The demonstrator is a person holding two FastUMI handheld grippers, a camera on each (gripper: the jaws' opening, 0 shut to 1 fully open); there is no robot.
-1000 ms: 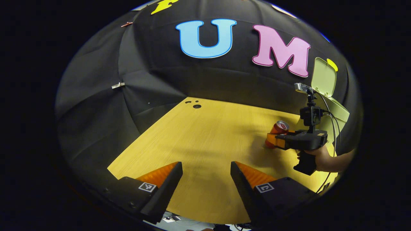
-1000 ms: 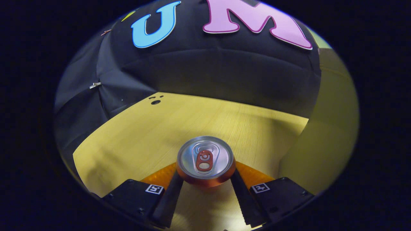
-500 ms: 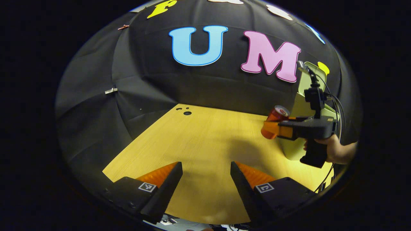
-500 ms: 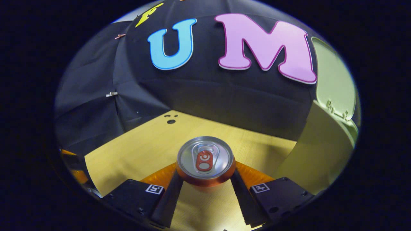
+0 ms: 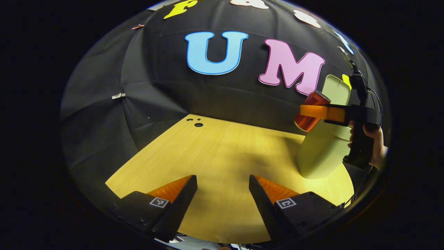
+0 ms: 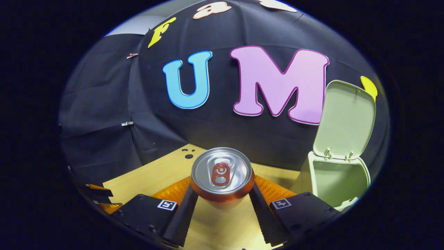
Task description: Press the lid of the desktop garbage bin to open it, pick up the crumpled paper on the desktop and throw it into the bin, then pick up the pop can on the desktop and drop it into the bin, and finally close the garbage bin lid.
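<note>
L gripper (image 5: 223,194): we see its jaws spread wide w/ nothing between them, low over the desktop (image 5: 215,156) near the front edge.
Desktop: light wood grain; small round holes (image 5: 196,123) at the far-left corner by the black cloth wall (image 5: 104,114).
R gripper (image 6: 222,205): we see both fingers (image 6: 184,211) pressed on the pop can, one per side. In left gripper view we spot it (image 5: 321,111) far right, held by a hand (image 5: 376,146) on its grip, up off the desk.
Pop can (image 6: 222,175): red-orange body, silver top w/ red pull tab facing the cam. In left gripper view it (image 5: 309,113) is in the air, tilted, in front of the bin's upper part, clear of the desktop.
Bin (image 6: 338,180): pale green, stands on the desktop at right, mouth open toward us; can't tell what's inside. In left gripper view its body (image 5: 322,149) sits right of centre, partly behind the R gripper.
Lid (image 6: 347,119): swung up on its hinge, about upright against the wall; also seen in left gripper view (image 5: 334,91) behind the can.
</note>
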